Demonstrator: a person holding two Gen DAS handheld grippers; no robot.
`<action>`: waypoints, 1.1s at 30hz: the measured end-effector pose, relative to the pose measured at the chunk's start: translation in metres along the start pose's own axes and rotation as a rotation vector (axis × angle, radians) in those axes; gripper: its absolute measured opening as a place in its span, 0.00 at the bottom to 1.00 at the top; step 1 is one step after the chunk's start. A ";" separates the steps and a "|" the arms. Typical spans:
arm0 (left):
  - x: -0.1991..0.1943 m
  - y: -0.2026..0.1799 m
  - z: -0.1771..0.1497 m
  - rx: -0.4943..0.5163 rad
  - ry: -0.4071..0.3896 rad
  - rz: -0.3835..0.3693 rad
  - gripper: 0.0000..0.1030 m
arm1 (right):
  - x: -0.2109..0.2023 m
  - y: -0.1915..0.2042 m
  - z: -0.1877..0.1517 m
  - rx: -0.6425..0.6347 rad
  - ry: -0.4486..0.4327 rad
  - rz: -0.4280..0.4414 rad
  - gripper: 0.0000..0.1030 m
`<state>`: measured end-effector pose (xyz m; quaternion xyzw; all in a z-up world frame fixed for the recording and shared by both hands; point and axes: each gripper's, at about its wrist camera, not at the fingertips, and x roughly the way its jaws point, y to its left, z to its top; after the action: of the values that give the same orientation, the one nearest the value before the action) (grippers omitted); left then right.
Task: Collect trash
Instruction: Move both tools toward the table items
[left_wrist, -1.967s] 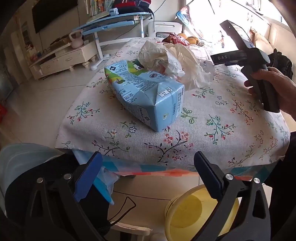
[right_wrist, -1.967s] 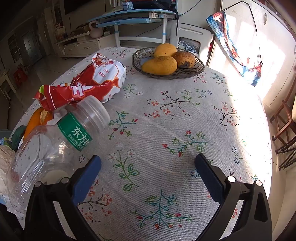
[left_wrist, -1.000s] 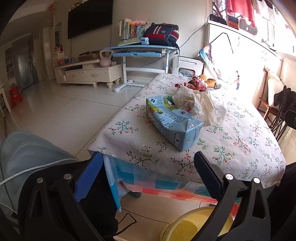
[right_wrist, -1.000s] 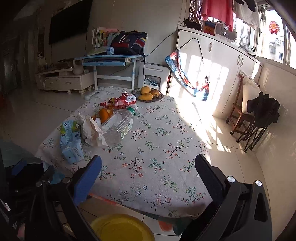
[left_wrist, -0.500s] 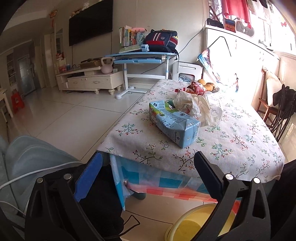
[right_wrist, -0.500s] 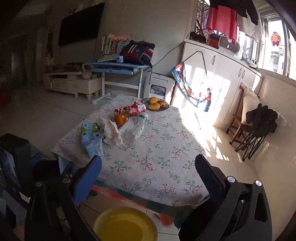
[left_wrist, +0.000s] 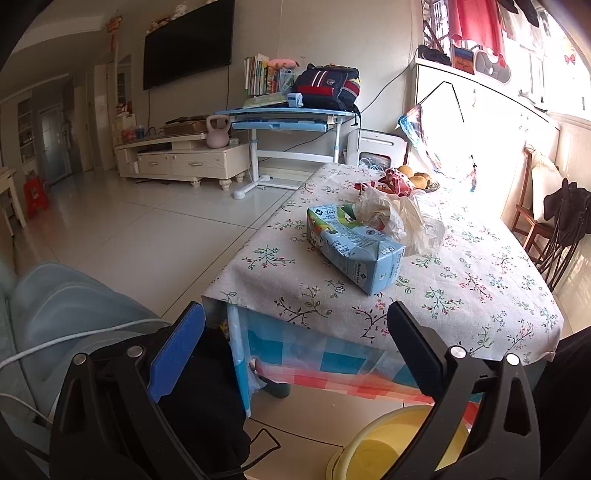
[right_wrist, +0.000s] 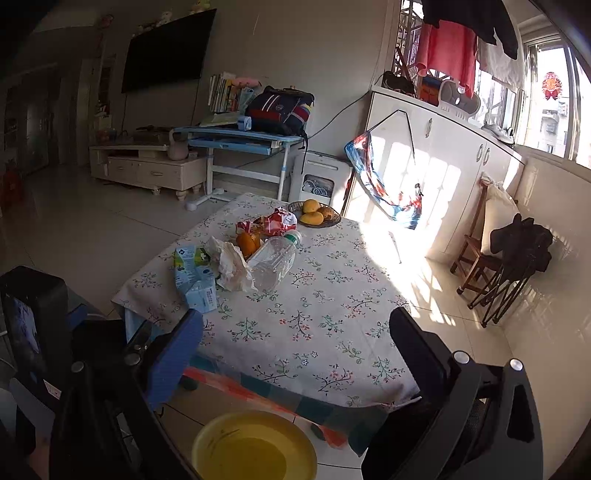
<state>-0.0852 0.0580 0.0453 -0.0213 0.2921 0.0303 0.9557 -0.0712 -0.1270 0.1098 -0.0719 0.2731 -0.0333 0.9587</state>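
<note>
Both grippers' fingers wide and empty, crumpled carton, clear ribbed bottle, round yellow bin

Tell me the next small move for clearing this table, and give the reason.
Probably bring the left tool forward toward the crumpled light-blue drink carton. Both tools are open, empty and back from the floral-cloth table, and the carton is the trash nearest its front edge. The yellow round bin sits on the floor just below that edge.
</note>
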 end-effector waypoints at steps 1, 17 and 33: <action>0.000 0.001 0.000 -0.004 0.000 -0.001 0.93 | 0.002 0.000 -0.001 0.003 -0.001 0.010 0.94; 0.010 -0.001 0.004 -0.030 0.011 -0.009 0.93 | 0.026 -0.007 -0.009 0.054 0.029 0.085 0.94; 0.037 -0.016 0.021 -0.062 0.067 -0.037 0.93 | 0.068 -0.031 -0.014 0.105 0.041 0.228 0.94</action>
<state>-0.0419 0.0450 0.0425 -0.0571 0.3223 0.0210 0.9447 -0.0215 -0.1663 0.0674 0.0105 0.2969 0.0604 0.9529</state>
